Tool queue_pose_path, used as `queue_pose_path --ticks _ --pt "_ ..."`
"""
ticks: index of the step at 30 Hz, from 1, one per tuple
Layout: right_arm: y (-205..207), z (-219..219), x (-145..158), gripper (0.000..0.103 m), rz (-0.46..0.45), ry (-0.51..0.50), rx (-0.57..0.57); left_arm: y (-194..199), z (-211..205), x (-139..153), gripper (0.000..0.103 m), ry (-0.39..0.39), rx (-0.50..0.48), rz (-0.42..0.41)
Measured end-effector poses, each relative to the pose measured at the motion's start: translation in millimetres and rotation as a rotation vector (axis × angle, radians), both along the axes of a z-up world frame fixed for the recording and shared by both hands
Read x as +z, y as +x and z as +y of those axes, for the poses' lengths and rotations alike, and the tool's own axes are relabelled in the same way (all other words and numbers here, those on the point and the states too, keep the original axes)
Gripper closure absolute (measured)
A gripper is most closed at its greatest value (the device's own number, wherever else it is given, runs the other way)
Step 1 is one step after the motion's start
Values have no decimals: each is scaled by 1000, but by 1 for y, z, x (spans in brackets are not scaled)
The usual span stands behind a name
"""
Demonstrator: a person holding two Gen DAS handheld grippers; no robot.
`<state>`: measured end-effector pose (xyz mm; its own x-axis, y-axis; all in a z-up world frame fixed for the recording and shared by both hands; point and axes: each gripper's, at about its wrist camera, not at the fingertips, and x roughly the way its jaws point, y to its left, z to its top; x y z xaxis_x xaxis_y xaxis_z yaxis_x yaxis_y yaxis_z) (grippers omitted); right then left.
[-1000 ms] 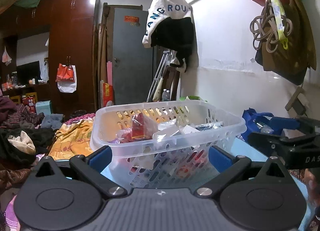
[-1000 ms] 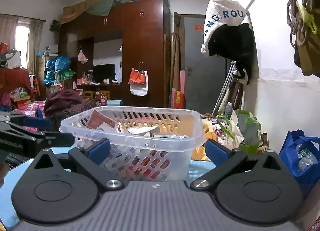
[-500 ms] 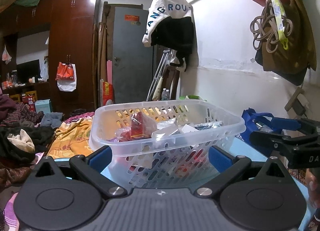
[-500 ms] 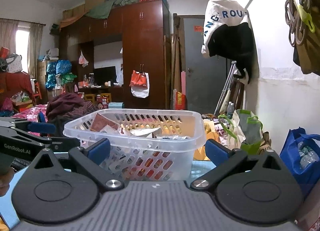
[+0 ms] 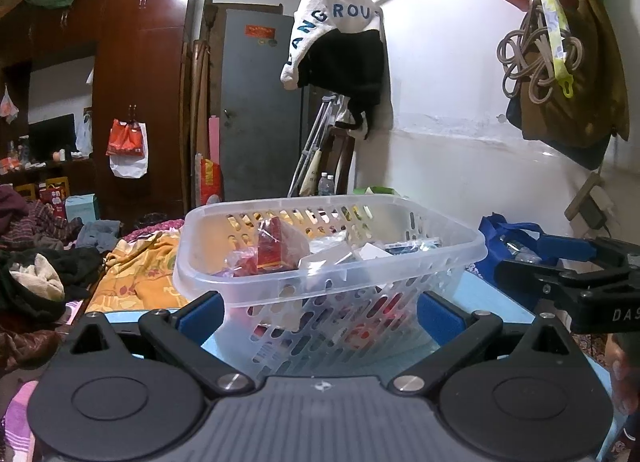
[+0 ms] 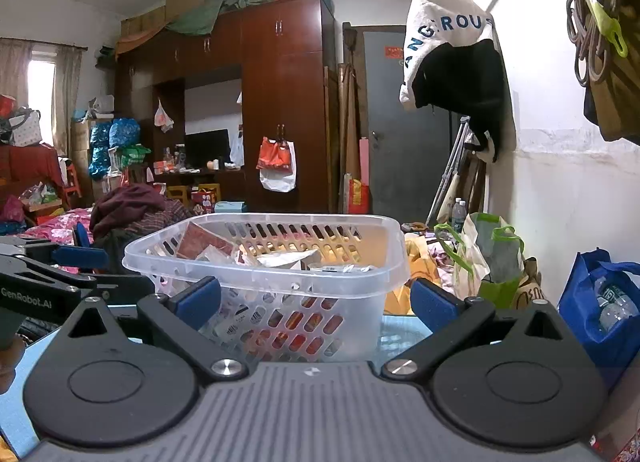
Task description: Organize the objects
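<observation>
A clear perforated plastic basket (image 5: 400, 262) stands on a light blue table (image 5: 492, 304). It holds a red packet (image 5: 276, 248) and several white and foil packets. My left gripper (image 5: 320, 316) is open, and its blue pads frame the basket's near wall from just in front. My right gripper (image 6: 316, 300) is open too and faces the same basket (image 6: 360, 274) from another side. Each gripper shows in the other's view: the right gripper (image 5: 568, 262) at the right edge, the left gripper (image 6: 60, 262) at the left edge. Nothing is between either pair of fingers.
A white wall (image 5: 460, 165) with hanging bags and a cap runs along the right. A blue bag (image 6: 600, 302) and a green-handled bag (image 6: 492, 262) sit beside the table. Piled clothes (image 5: 48, 270) and a yellow cloth (image 5: 140, 274) lie to the left. Wardrobes stand behind.
Both views have drifted only slightly. The basket stays in place and both grippers stay open.
</observation>
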<state>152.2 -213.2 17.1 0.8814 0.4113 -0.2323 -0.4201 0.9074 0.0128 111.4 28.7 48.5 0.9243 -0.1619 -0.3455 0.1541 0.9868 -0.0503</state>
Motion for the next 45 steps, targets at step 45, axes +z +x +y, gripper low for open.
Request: queue_pose_path --ticks 45 --pt "-4 1 -3 0 4 -8 0 0 -3 -2 0 23 16 1"
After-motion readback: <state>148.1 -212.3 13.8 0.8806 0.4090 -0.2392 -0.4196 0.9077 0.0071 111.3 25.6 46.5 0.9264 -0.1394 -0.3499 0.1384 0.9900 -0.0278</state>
